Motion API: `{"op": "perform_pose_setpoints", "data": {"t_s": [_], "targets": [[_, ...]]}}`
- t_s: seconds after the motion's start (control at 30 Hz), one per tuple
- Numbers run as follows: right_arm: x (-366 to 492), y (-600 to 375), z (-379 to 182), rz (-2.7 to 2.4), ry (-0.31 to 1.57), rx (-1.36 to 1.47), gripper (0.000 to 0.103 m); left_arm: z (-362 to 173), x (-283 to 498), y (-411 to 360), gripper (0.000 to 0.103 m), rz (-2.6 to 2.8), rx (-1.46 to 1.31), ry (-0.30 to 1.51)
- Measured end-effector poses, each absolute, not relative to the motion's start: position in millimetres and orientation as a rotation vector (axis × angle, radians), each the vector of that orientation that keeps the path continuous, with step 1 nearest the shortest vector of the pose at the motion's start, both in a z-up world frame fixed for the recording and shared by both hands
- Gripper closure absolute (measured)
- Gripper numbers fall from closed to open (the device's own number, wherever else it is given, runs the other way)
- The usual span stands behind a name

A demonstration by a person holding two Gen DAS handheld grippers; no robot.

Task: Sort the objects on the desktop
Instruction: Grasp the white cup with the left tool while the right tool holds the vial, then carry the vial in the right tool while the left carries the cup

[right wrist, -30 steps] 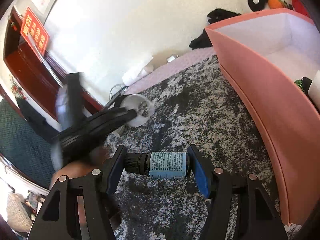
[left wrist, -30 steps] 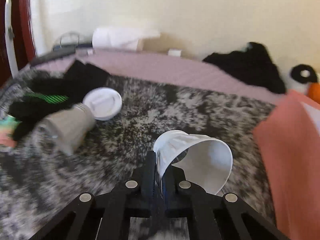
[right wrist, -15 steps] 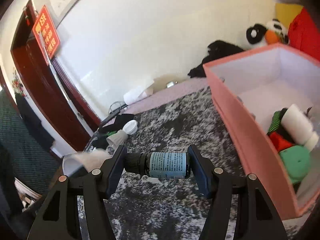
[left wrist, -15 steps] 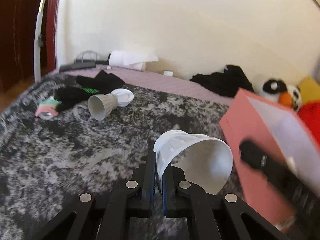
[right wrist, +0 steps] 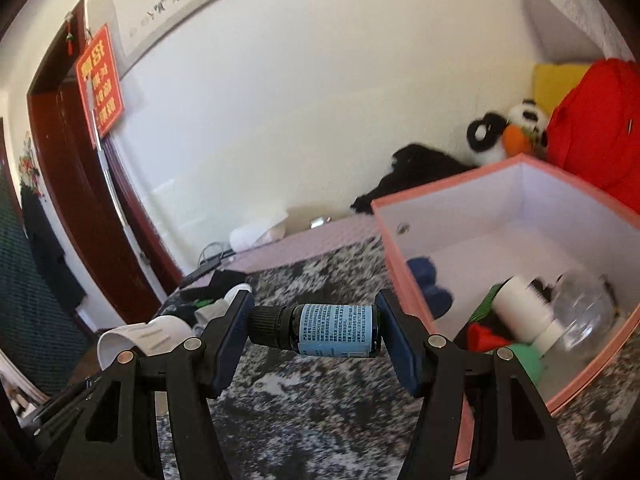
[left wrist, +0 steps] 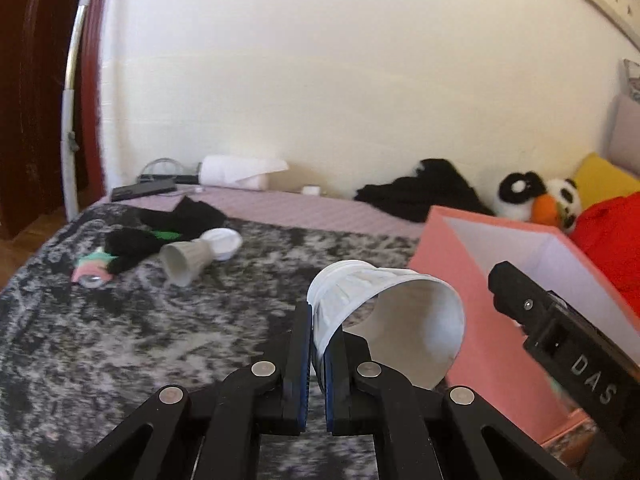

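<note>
The left gripper point(left wrist: 318, 344) pinches the wall of a white cup point(left wrist: 384, 312) at its rim, the cup lying on its side with its mouth toward the lower right of the frame. The right gripper point(right wrist: 316, 330) clamps a small dark bottle point(right wrist: 328, 330) end to end — cap against the left finger, base against the right — held level above the mottled grey blanket point(right wrist: 304, 408).

The pink box point(right wrist: 404, 276) fills the right of the right wrist view, open on top. Its near rim runs diagonally just right of the bottle. Inside, things crowd the lower right corner: a white tube point(right wrist: 524, 304), a clear globe point(right wrist: 580, 312), something green point(right wrist: 526, 360) and red, and dark blue pieces point(right wrist: 430, 280) against the near wall. The back half of the box floor is bare.

In the left wrist view the box's near corner point(left wrist: 444, 248) sits just right of the cup, and the right gripper's black body point(left wrist: 560, 344) crosses in front of the box wall at lower right. At middle left, well apart, lie a grey cup point(left wrist: 186, 260) on its side, a white lid point(left wrist: 222, 242) touching it, black cloth point(left wrist: 160, 228) and a pink-green roll point(left wrist: 92, 272) — open blanket between them and the held cup.
</note>
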State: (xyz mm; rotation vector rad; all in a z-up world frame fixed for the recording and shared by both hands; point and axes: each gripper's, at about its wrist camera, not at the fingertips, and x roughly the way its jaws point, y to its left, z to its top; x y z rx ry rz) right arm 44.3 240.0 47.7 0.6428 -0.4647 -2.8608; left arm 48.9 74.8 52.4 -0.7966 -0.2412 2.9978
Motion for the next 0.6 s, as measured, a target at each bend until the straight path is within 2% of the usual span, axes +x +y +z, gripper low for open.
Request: {"op": "perform_pose_setpoints", "data": {"t_s": [0.2, 0.3, 0.6], "targets": [[58, 268, 55, -2.943, -0.381, 0.588, 0.037, 57, 44, 122, 0.102, 2.906, -0.732, -0.234], [57, 291, 54, -2.963, -0.398, 0.596, 0.037, 58, 36, 151, 0.102, 2.850, -0.719, -0.213], [47, 397, 34, -3.000, -0.671, 0.656, 0.037, 46, 8, 230, 0.102, 2.707, -0.722, -0.163]]}}
